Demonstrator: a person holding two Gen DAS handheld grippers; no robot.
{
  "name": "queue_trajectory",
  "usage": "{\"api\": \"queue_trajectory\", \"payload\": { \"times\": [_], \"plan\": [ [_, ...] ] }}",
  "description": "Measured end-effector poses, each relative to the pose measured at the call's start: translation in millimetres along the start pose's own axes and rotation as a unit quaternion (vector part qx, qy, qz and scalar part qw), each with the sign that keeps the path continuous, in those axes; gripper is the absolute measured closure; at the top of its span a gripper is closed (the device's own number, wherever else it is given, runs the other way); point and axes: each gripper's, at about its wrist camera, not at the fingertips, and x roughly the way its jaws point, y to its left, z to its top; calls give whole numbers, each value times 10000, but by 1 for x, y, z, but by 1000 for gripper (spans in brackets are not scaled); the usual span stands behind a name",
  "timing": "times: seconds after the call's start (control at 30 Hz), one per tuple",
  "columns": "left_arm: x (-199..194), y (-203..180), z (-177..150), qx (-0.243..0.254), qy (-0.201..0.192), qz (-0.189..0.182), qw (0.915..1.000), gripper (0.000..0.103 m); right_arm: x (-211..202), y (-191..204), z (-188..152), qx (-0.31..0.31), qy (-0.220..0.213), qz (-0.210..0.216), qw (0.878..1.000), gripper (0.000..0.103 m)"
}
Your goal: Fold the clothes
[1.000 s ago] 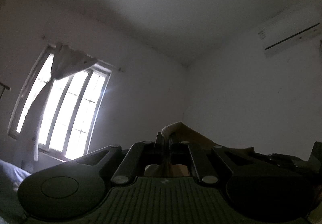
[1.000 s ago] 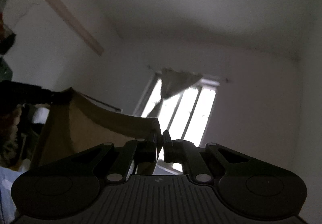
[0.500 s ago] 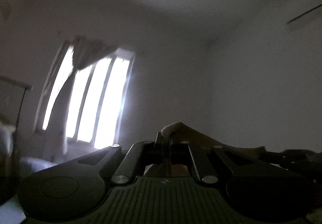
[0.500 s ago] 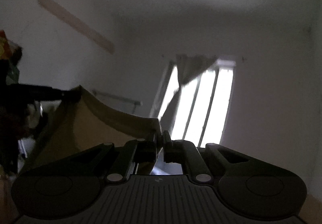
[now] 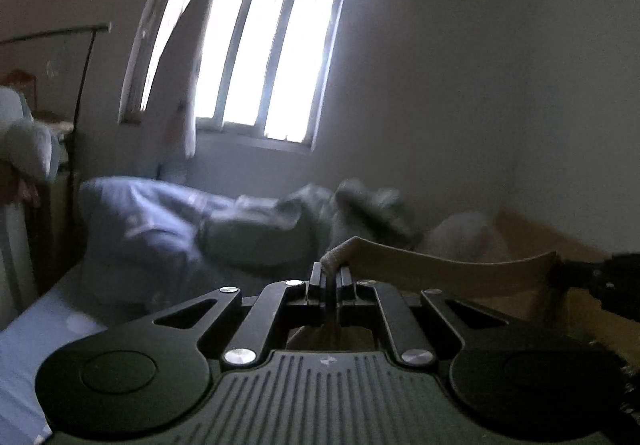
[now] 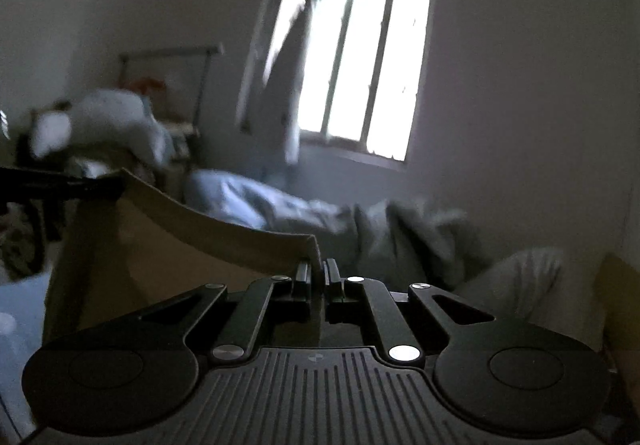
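I hold tan garment [image 5: 448, 273] stretched between both tongs, above bed [image 5: 36, 329], below window [image 5: 272, 45]. Step in hand, I judge: spreading garment over bed before first fold. Left tongs [image 5: 330, 277] pressed together, pinching one corner; cloth edge runs from there rightward, toward wall side of window. Right tongs [image 6: 317, 274] also pressed together, pinching other corner; cloth sags between. Crumpled bedding [image 5: 192, 229] lies under window, near garment. Next move needs, I think: lower both corners evenly, keep edge taut, land on bare sheet short of bedding.
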Motion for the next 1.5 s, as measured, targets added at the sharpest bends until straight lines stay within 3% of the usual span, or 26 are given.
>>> {"api": "queue_trajectory", "payload": {
  "times": [0.3, 0.47, 0.67, 0.77, 1.0, 1.13, 1.23, 1.4, 1.5],
  "plan": [
    [191, 42, -44, -164, 873, 526, 9947, 95, 167, -16, -101, 310, 954, -62, 9949, 96],
    [213, 48, -94, -232, 1322, 739, 9882, 95, 271, -25, -164, 376, 1494, 3, 9881, 96],
    [281, 61, -143, -297, 1732, 905, 9803, 95, 356, -31, -222, 502, 1864, -57, 9812, 98],
    [316, 67, -168, -205, 1966, 1100, 9741, 95, 390, -39, -239, 563, 1796, -489, 9809, 102],
    [365, 80, -240, -11, 2805, 1285, 9512, 95, 424, -30, -301, 709, 2290, -160, 9707, 102],
    [359, 81, -251, 253, 2787, 1266, 9517, 95, 426, -32, -338, 1120, 2482, 225, 9619, 101],
    [352, 83, -249, 403, 2829, 1174, 9511, 95, 426, -30, -350, 1295, 2588, 1014, 9518, 94],
    [340, 88, -244, 544, 3123, 989, 9433, 95, 437, -13, -352, 1169, 2844, 1980, 9307, 47],
    [330, 92, -241, 637, 3142, 952, 9424, 95, 449, 1, -353, 754, 3109, 2132, 9232, 40]
  ]
}}
